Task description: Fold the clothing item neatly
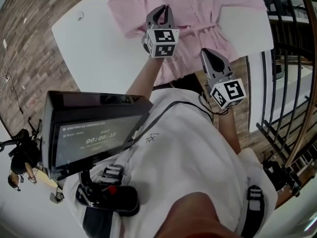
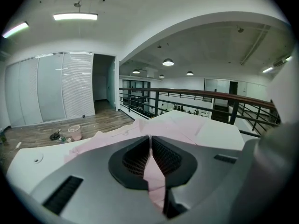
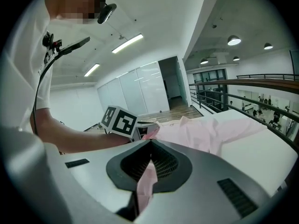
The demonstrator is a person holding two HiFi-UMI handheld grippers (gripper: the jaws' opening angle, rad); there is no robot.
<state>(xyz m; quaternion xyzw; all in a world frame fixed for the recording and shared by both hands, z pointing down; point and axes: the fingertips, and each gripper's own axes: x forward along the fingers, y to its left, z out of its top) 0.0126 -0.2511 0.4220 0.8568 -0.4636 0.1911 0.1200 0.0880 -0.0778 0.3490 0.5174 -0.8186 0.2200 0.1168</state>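
Observation:
A pink garment [image 1: 198, 9] lies spread on the white table [image 1: 99, 43], with its near hem hanging over the table's front edge. My left gripper [image 1: 161, 10] is shut on a fold of this pink cloth near the garment's middle; in the left gripper view the cloth [image 2: 177, 125] is pinched between the shut pads of the left gripper [image 2: 150, 148]. My right gripper [image 1: 206, 53] holds the hem at the near edge. In the right gripper view a strip of the garment [image 3: 210, 132] hangs from the right gripper [image 3: 150, 161], and the left gripper's marker cube [image 3: 120, 121] shows beyond.
A dark railing [image 1: 292, 83] runs close along the table's right side. A screen [image 1: 89, 133] is mounted on the person's chest, below the arms. Wooden floor [image 1: 25, 43] lies left of the table, with a small bucket [image 2: 74, 132] on it.

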